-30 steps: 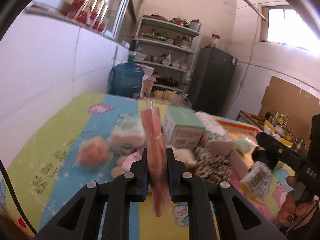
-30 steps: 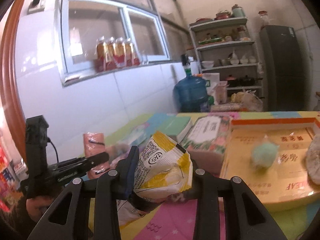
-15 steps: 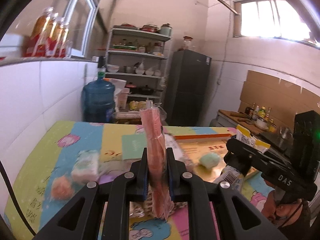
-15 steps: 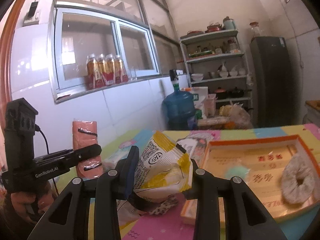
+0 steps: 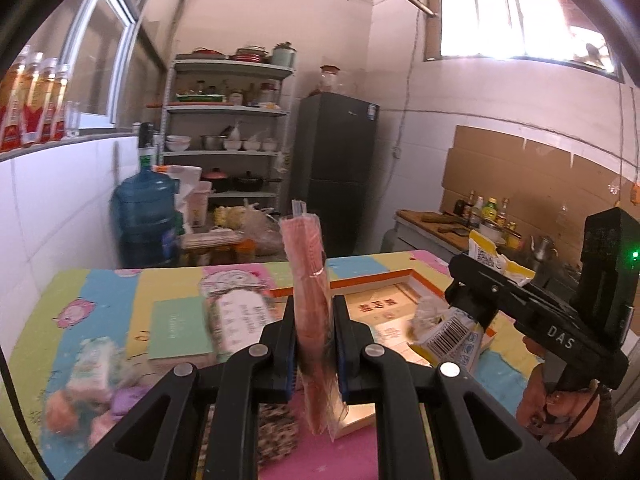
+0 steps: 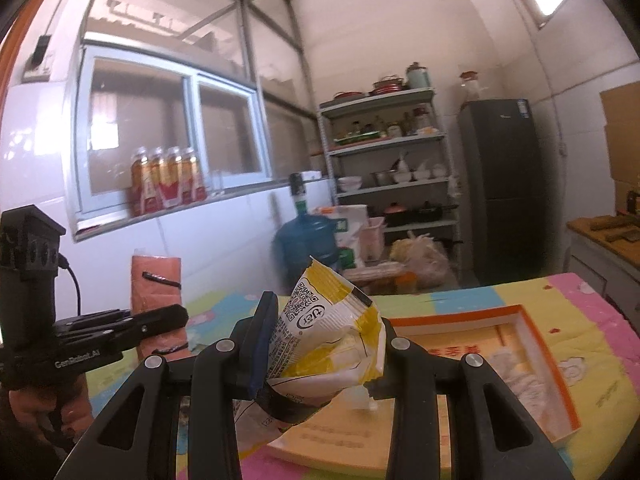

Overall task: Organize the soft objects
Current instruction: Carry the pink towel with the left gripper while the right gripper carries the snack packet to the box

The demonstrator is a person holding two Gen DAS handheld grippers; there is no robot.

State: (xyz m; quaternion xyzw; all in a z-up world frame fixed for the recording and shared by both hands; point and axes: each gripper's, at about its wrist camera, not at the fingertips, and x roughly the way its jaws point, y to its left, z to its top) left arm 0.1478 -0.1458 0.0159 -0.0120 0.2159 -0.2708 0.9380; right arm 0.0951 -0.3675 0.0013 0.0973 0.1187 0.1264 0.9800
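1. L gripper [image 5: 316,344] clamped tight on a flat salmon-pink pack [image 5: 310,312] in clear wrap; pack stands upright, top poking up toward 12, bottom edge hanging below the jaws
2. In the R wrist view the same pink pack [image 6: 156,280] sits at 9 o'clock, nipped by the L gripper [image 6: 176,316], a hand [image 6: 28,404] under it at 8
3. R gripper [image 6: 320,344] at a mid-width, closed on a crumpled yellow-white snack bag [image 6: 328,332]; QR code faces up toward 12, lower part of bag droops below the jaws at 6
4. From the L wrist view the R gripper [image 5: 460,296] is at 3 o'clock, snack bag [image 5: 452,332] barcode side down, a hand [image 5: 540,400] on the grip at 4
5. Both packs are held up off the table [image 5: 92,304], which has a pastel cartoon cover
6. Orange-rimmed shallow box [image 6: 532,332] lies on the table at 4 in the R view; a whitish fluffy thing [image 6: 516,368] is inside it, blurred
7. L view, 8 o'clock: blurred soft items on the cover, a mint-green flat box [image 5: 180,328] and a printed pack [image 5: 236,320] beside it
8. Speckled dark-and-white item [image 5: 276,436] just below the L jaws at 6, partly hidden
9. Far end at 11–12: blue water jug [image 5: 144,216], metal shelf rack [image 5: 228,136], dark fridge [image 5: 336,168]
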